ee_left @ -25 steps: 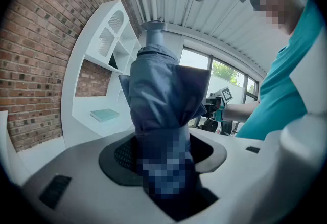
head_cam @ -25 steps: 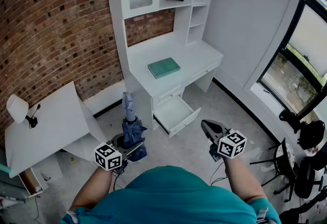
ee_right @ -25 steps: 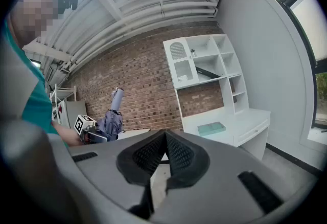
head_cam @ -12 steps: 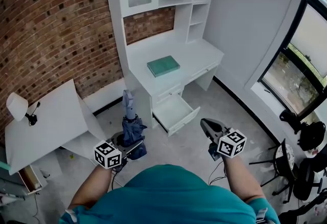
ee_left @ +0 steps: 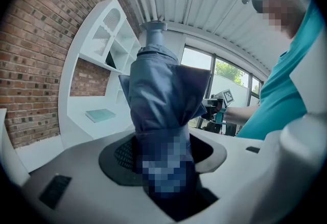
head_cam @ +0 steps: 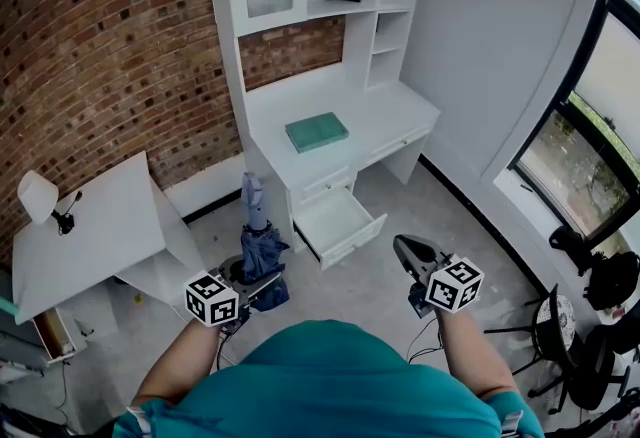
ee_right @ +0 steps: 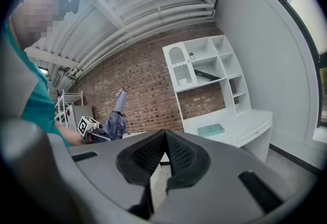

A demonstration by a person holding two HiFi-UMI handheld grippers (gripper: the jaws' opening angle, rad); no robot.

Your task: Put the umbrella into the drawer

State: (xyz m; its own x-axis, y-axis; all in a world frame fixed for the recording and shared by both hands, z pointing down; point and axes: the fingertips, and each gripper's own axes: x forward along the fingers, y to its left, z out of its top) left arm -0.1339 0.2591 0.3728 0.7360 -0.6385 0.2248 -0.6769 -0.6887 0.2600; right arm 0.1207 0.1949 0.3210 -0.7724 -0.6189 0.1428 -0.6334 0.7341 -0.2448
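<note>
A white desk with a shelf unit (head_cam: 345, 111) is set against the brick wall (head_cam: 110, 56), and its lower drawer (head_cam: 338, 222) is pulled out and open. A folded blue umbrella (head_cam: 258, 244) is held upright in front of the desk, left of the drawer and apart from it. It is clamped near its lower end by the left gripper (head_cam: 252, 278). A green book (head_cam: 317, 132) is laid on the desktop. The right gripper (head_cam: 402, 246) is held empty, with its jaws brought together at the tips.
</note>
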